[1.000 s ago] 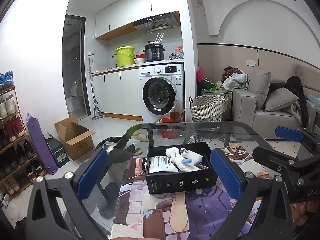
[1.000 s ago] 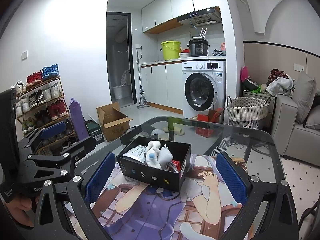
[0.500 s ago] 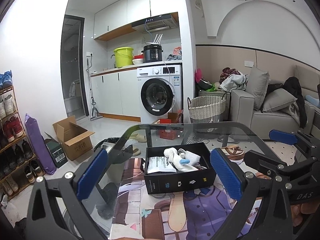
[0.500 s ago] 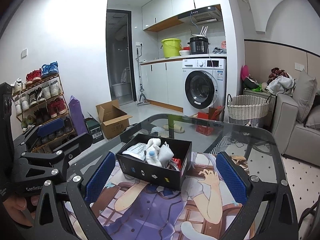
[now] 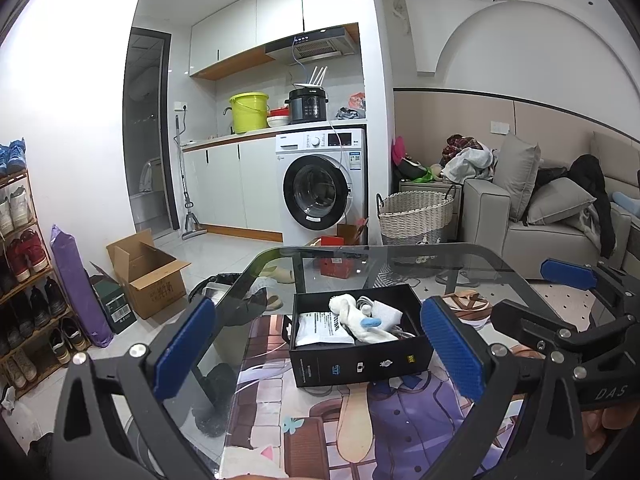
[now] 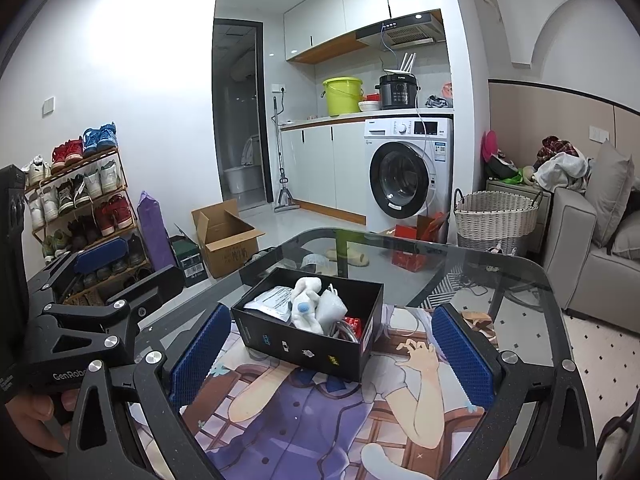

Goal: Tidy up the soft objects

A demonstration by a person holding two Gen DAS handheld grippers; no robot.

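Observation:
A black open box (image 5: 360,364) (image 6: 304,346) stands on a glass table with a cartoon mat (image 5: 400,420) (image 6: 300,420). In it lie a white soft toy with a blue spot (image 5: 358,316) (image 6: 306,306), a white pouch (image 5: 322,330) (image 6: 272,302), a clear bag (image 6: 332,306) and cables. My left gripper (image 5: 320,350) is open and empty, held back from the box's near side. My right gripper (image 6: 330,358) is open and empty, also short of the box. Each gripper shows at the edge of the other's view.
Beyond the table are a washing machine (image 5: 324,188), a wicker basket (image 5: 416,216), a grey sofa with cushions (image 5: 532,220), a cardboard box (image 5: 144,272) and a shoe rack (image 6: 80,204) on the floor at left.
Both views have shifted slightly; the grippers rose or tilted a little. Both stay open and the box has not moved.

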